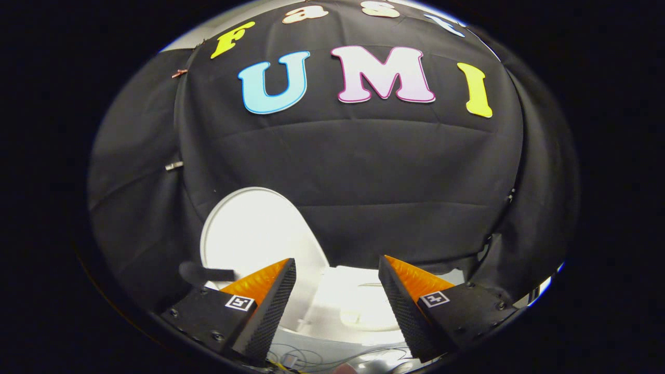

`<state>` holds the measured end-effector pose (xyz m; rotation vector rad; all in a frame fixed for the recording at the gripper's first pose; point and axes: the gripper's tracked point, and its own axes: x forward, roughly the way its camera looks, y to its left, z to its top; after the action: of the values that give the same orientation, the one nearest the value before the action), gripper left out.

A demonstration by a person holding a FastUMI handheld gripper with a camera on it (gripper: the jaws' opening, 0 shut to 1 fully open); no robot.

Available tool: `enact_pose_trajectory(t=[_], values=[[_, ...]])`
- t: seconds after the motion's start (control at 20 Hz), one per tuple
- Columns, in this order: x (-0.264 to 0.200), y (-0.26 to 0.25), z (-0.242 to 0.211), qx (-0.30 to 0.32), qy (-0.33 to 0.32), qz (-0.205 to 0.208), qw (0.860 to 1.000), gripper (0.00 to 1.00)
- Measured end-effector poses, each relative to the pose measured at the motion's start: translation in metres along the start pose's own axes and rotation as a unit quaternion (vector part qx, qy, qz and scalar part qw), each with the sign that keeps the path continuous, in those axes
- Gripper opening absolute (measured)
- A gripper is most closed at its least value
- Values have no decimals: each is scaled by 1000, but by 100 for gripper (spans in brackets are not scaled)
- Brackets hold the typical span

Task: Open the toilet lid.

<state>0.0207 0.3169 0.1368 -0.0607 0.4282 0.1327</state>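
Gaping tongs (336,275) frame raised toilet lid's (254,228) free edge.

From my remote seat, the toilet lid (249,228) looked like smooth white plastic with a soft gloss, bright enough under the light that its surface washed out. The toilet tank (358,296) beyond the fingers read as the same glossy white, though I could not tell plastic from ceramic. The gripper (337,301) stood with its fingers apart, gripping nothing; each of its fingers (270,306) showed a matt black pad face with a fine dotted, rough texture, and an orange back with a ribbed, slightly shiny, rubbery look. The black finger mounts looked like matt plastic, set with small dark screws. The booth wall (363,171) was matt black cloth, creased and folded.
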Motion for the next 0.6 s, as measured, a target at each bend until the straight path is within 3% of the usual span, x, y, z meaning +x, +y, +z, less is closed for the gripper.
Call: enact_pose_trajectory(t=[0.15, 0.6], values=[[10, -31, -20, 22, -12, 2, 1000, 100], [50, -124, -95, 5, -64, -27, 998, 99]])
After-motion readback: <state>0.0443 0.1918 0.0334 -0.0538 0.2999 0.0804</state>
